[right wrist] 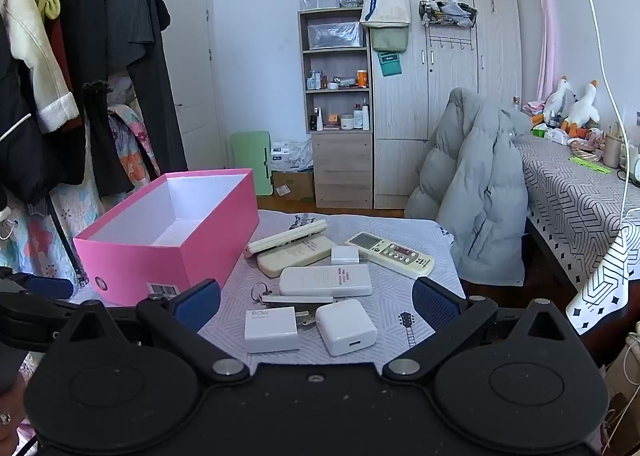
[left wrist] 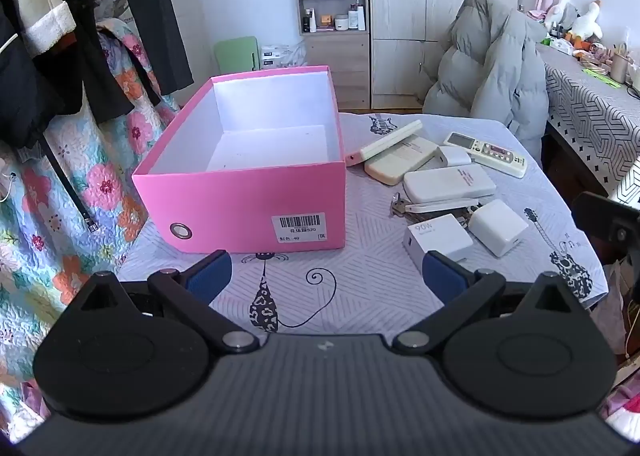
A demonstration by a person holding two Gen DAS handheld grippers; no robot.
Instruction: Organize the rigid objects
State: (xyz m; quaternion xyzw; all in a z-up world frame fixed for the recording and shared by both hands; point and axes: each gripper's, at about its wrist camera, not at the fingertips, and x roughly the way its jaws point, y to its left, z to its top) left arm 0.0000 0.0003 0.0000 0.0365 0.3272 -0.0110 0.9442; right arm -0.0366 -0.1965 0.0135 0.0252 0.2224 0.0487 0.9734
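While both grippers' jaws gape wide and empty, the pink box (left wrist: 240,160) sits at twelve o'clock of the left gripper (left wrist: 327,276); two white chargers (right wrist: 310,326) lie between the right gripper (right wrist: 316,302) fingers, seemingly untouched.

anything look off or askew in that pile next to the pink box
One thing: a cream remote is propped at a tilt, resting across another cream remote rather than lying flat. The rest of the pile lies flat on the cloth, and the pink box stands upright and empty.

table (left wrist: 344,296): patterned cloth; pink box (left wrist: 248,196); chargers, remotes beside
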